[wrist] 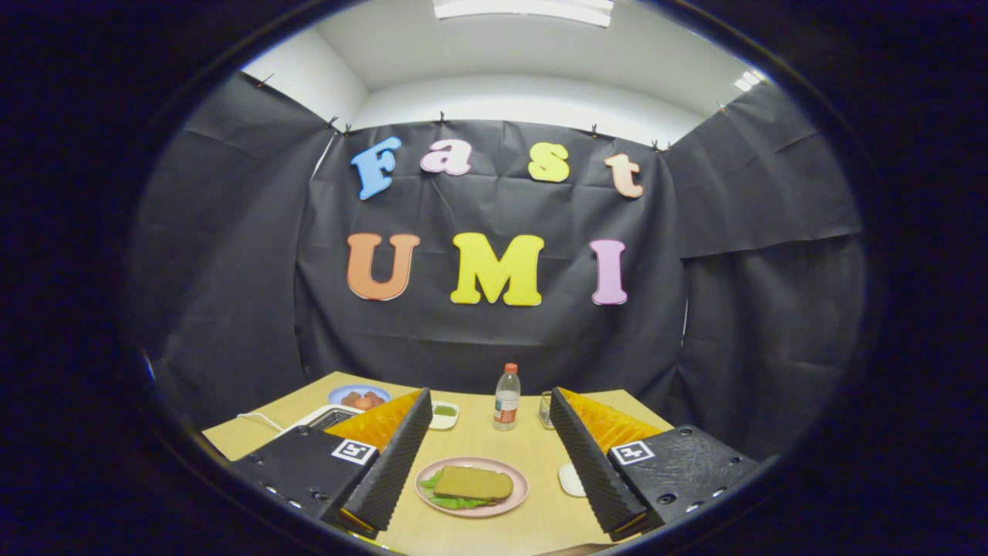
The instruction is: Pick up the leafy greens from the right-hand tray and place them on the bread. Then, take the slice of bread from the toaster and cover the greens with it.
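A pink plate [519, 479] lies on the wooden table between my two fingers. On it sits a slice of bread [472, 482] laid over leafy greens [451, 501], whose green edges stick out at the near left side. My gripper [488, 471] hangs above the plate, open, with nothing held between its fingers. The white toaster [328, 418] stands beyond the left finger, partly hidden by it. A small white tray [572, 480] peeks out beside the right finger.
A plastic bottle [506, 398] with a red cap stands at the back of the table. A small white dish [444, 415] with something green sits left of it. A blue plate [360, 397] with red food lies far left. A glass object [546, 409] stands right of the bottle.
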A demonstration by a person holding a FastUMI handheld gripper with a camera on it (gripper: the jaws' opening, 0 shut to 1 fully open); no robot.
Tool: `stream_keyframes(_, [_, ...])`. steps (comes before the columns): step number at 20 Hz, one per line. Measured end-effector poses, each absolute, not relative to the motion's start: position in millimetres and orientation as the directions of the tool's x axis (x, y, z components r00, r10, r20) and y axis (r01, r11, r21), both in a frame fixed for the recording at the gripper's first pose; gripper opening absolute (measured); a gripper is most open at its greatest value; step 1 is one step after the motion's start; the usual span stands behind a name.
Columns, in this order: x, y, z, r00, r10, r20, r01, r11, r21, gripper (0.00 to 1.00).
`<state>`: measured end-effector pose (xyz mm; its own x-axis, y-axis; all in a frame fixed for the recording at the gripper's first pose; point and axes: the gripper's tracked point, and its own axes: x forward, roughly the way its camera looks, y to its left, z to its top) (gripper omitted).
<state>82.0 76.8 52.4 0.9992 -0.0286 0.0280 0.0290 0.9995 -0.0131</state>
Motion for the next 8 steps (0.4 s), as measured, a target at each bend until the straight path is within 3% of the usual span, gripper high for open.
stream_keyframes(8, [72.1, 75.6, 47.9, 0.999, -0.043, 0.016, 0.044, 0.998, -0.05, 0.94])
